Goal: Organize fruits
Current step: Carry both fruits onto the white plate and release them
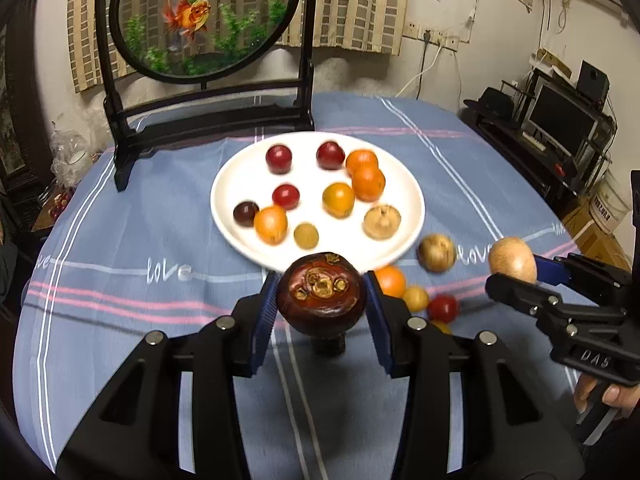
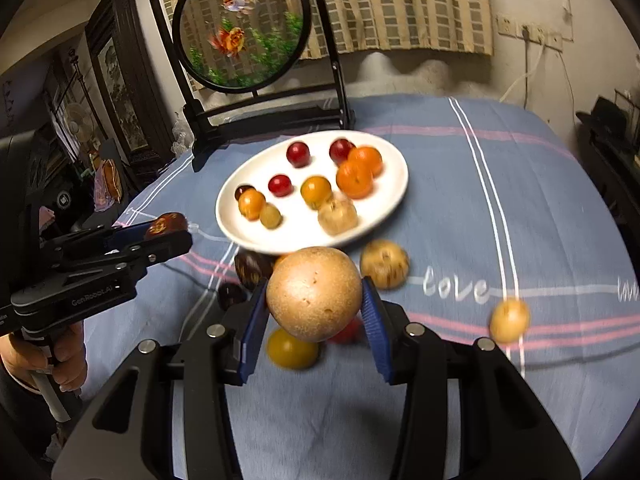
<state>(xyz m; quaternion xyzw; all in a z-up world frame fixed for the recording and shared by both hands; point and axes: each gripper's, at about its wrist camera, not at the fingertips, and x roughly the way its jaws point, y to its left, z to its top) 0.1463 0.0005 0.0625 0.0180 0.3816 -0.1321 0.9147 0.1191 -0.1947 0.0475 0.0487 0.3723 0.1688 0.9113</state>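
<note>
The left gripper (image 1: 322,300) is clamped on a dark red-brown fruit (image 1: 322,294), its blue pads pressed against both sides, the fruit's dried crown facing the camera. It is held above the blue striped tablecloth (image 1: 160,208), at six o'clock from the white plate (image 1: 240,236). The right gripper (image 2: 314,308) is clamped on a round tan fruit (image 2: 314,294), also held off the cloth just at six o'clock from the plate.

The plate sits near the middle of the table. On it lie three red fruits, one near-black one at its nine o'clock edge, two orange ones touching each other at two o'clock, two yellow-orange ones, a small dull yellow one and a pale brown one at five o'clock.

Loose on the cloth in the left wrist view, a brown fruit (image 1: 436,253) lies just off the plate's four o'clock rim; an orange fruit (image 1: 390,280), a yellow one (image 1: 416,298) and a small red one (image 1: 442,307) cluster beside the left gripper's right finger. In the right wrist view another tan fruit (image 2: 509,319) lies well apart at the plate's four o'clock.

A round goldfish screen (image 1: 200,20) in a black stand sits at twelve o'clock behind the plate. A hand (image 2: 60,364) grips the left gripper's handle
</note>
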